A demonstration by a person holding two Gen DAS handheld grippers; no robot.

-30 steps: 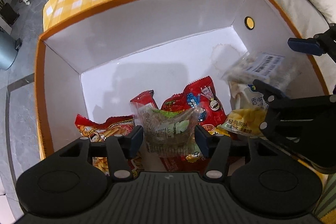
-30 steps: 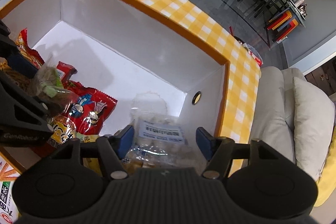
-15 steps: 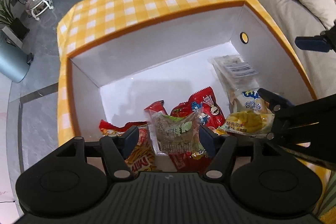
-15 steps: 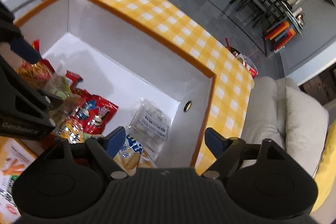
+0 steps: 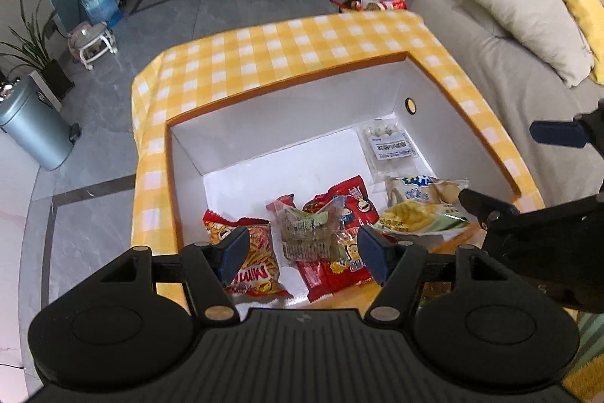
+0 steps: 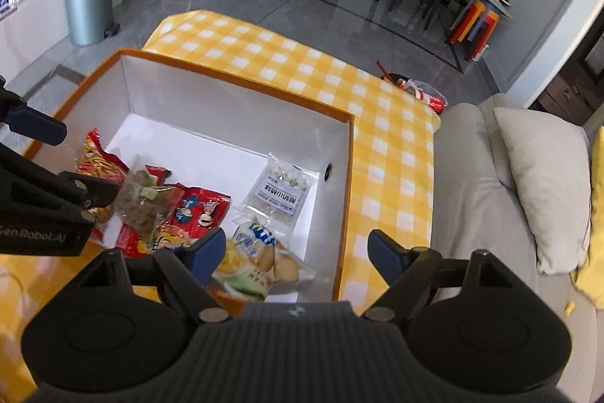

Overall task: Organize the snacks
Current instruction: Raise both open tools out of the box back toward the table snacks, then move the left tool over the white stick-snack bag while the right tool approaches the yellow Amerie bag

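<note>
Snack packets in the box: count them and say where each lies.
6, maybe more hidden: clear labelled packet far right corner, biscuit bag, yellow chips, red cartoon bags centre, green-brown packet atop them, Mimi sticks left.

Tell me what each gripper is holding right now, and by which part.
Nothing is held. The left gripper and right gripper are both open above the box; the clear green-labelled packet lies loose on the other snacks.

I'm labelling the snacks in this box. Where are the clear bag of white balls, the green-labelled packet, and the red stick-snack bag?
clear bag of white balls (image 5: 389, 146), left wrist view, on its white label.
green-labelled packet (image 5: 307, 233), left wrist view, packet's middle.
red stick-snack bag (image 5: 260, 267), left wrist view, lower front.
</note>
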